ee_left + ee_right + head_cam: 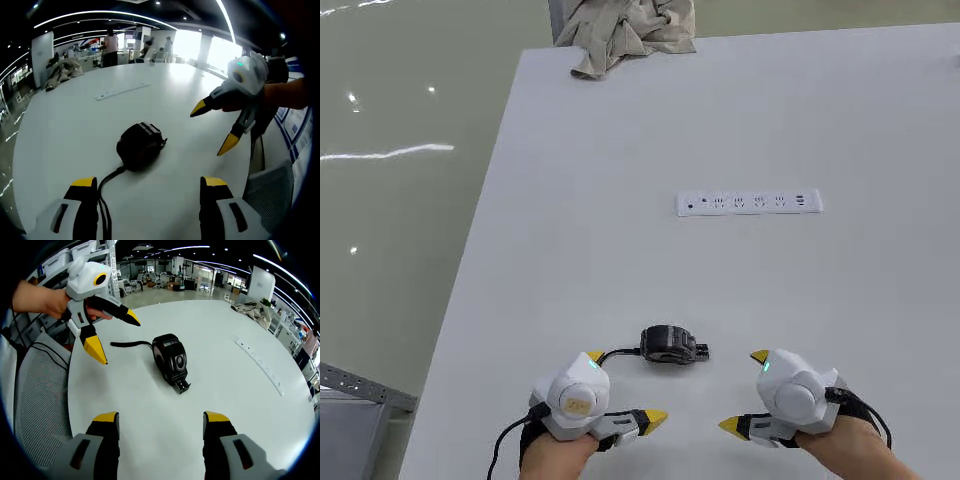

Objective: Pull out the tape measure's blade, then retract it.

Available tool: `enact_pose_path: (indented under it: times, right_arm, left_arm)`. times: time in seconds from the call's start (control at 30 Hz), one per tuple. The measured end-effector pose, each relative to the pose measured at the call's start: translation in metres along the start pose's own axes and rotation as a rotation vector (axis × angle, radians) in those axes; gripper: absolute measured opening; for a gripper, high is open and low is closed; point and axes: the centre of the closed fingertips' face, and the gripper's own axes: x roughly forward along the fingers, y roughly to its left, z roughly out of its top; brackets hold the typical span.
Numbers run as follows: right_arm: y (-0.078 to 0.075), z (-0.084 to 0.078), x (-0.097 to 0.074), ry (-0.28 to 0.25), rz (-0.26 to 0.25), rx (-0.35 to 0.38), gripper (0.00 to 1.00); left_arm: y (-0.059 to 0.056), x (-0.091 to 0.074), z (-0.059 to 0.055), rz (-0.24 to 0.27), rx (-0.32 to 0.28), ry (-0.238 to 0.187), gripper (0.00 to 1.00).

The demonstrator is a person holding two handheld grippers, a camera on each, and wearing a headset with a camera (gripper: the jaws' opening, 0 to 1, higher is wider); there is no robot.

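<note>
Spread wide and gripping nothing, the left gripper (626,386) and right gripper (744,391) are hovering over the table's (620,200) near edge. I am seeing the tape (670,345) lying between them, close to that edge, blade in, its black strap (618,353) trailing toward the left gripper.

Open-plan office, rows of desks (165,284), strip ceiling lights (225,21) (people (110,42) standing behind), mesh chair (35,405)
</note>
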Motion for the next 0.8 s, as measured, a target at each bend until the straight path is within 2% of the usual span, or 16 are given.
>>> enact_pose_path:
  times: [0.37, 0.6, 0.8]
  right_arm:
    - [-0.008, 0.0, 0.016, 0.021, 0.029, -0.072, 0.68]
    - [-0.013, 0.003, 0.025, 0.024, 0.048, -0.104, 0.66]
    - [-0.016, 0.003, 0.031, 0.029, 0.066, -0.129, 0.64]
  left_arm:
    - [0.004, 0.015, 0.009, -0.043, 0.136, 0.026, 0.78]
    - [0.01, 0.022, 0.017, -0.055, 0.2, 0.037, 0.76]
    - [0.01, 0.027, 0.02, -0.071, 0.253, 0.049, 0.73]
